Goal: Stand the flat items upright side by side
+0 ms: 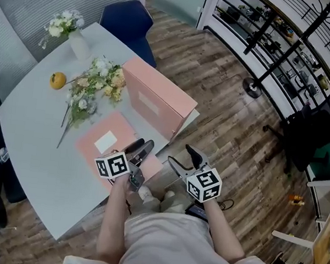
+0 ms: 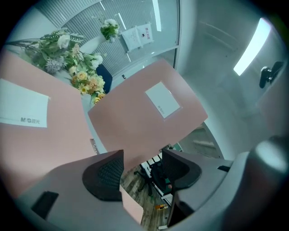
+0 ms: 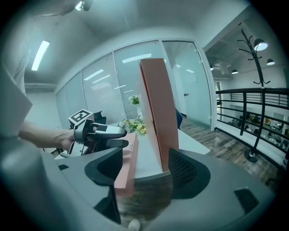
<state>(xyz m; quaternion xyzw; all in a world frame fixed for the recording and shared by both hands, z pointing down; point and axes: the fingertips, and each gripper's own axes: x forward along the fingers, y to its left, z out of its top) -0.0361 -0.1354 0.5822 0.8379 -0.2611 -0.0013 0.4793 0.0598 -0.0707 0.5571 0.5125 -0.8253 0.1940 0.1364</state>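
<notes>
One pink file box (image 1: 157,98) stands upright on the grey table (image 1: 35,138), near its right edge. A second pink file box (image 1: 114,141) with a white label lies flat in front of it, its near corner jutting past the table edge. My left gripper (image 1: 143,148) hovers open at that corner; the left gripper view shows the pink corner (image 2: 130,205) low between the jaws, pads not pressing. In that view the upright box (image 2: 149,113) fills the middle beyond my left gripper (image 2: 142,169). My right gripper (image 1: 180,155) is open off the table edge, empty, facing the upright box (image 3: 158,113).
A loose bouquet (image 1: 97,83), a vase of white flowers (image 1: 70,30) and an orange (image 1: 57,80) lie on the far half of the table. A blue chair (image 1: 129,22) stands behind it. Wooden floor, shelving and a coat stand (image 1: 258,80) are to the right.
</notes>
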